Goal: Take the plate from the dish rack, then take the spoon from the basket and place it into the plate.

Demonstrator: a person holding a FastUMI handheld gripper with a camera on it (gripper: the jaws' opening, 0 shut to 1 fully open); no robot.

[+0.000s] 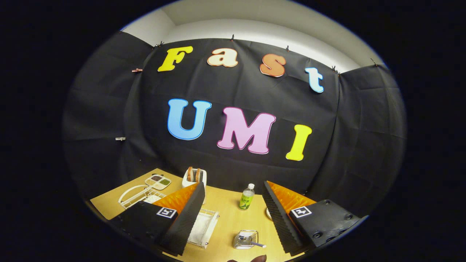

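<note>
The claw point(232, 222) is hanging wide open above the wooden worktop point(225, 203), gripping nothing. Between its fingers a clear basket point(245, 239) is holding the spoon point(253, 242), whose handle is pointing toward the right finger, while a small bottle point(247, 197) is standing beyond it and a clear tray point(204, 227) is lying just beside the left finger. Farther out, beyond the left finger, a toaster with bread point(194, 177), a divided condiment dish point(158, 181) and a white wire dish rack point(140, 196) are sitting near the worktop's far edge; the plate cannot be made out.
</note>
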